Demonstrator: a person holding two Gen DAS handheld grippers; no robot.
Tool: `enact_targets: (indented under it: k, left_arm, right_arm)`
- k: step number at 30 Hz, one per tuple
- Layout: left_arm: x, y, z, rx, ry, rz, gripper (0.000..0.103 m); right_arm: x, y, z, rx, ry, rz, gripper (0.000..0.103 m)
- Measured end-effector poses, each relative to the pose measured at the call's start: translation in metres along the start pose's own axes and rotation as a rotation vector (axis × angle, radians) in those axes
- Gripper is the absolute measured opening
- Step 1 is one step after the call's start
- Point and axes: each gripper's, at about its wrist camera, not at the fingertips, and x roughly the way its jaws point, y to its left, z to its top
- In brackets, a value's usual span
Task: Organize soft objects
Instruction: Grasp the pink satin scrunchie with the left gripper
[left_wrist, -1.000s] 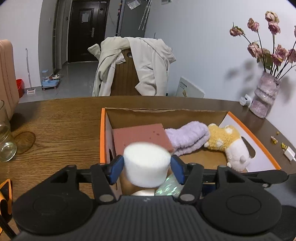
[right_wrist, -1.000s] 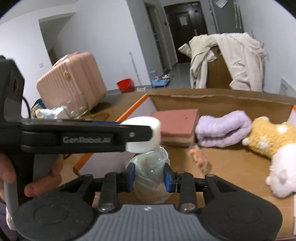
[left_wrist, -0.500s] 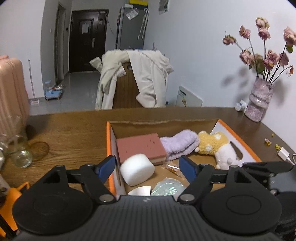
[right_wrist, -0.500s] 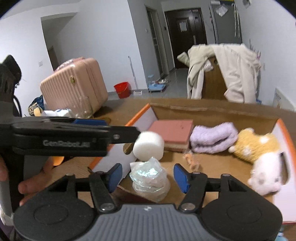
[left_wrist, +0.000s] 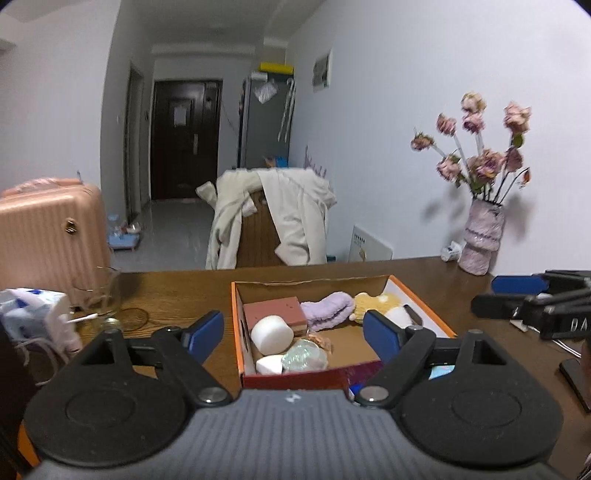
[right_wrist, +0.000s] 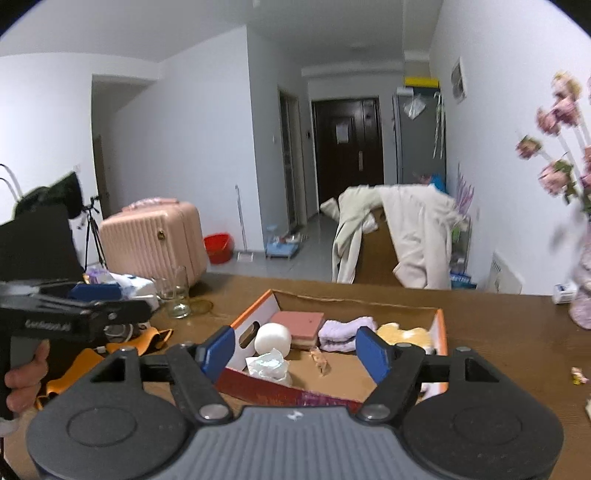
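Both grippers — the left gripper (left_wrist: 293, 334) and right gripper (right_wrist: 293, 349) — hung wide and empty over the box (left_wrist: 424, 306), where the white foam puck (left_wrist: 272, 333) lay beside the pink sponge (left_wrist: 275, 308) — light, squashy, best pinched gently across its round sides.

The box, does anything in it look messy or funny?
Mostly tidy. In the box, the white foam leans on the pink sponge, and a small wrapped candy lies loose on the floor.
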Motion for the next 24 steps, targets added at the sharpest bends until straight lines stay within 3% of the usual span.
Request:
enact_targets:
  k: [5, 9, 14, 17, 24]
  left_arm:
    - [-0.064, -0.017, -0.033, 0.004, -0.067, 0.006, 0.089]
    - [-0.105, -0.037, -0.076, 0.016, -0.111, 0.053, 0.092]
    - [-0.139, -0.053, -0.130, -0.072, -0.066, 0.010, 0.094]
    - [-0.149, -0.060, -0.151, -0.094, -0.030, 0.023, 0.094]
    - [-0.149, -0.082, -0.163, -0.032, -0.002, 0.024, 0.094]
  right_arm:
    - [-0.061, 0.010, -0.027, -0.048, -0.057, -0.029, 0.079]
    - [-0.105, 0.020, -0.064, -0.070, -0.086, -0.049, 0.084]
    - [-0.141, 0.029, -0.125, -0.062, -0.059, -0.052, 0.085]
    - [-0.152, 0.031, -0.157, -0.023, -0.021, -0.061, 0.085]
    - [-0.165, 0.026, -0.192, 0.036, 0.001, -0.055, 0.085]
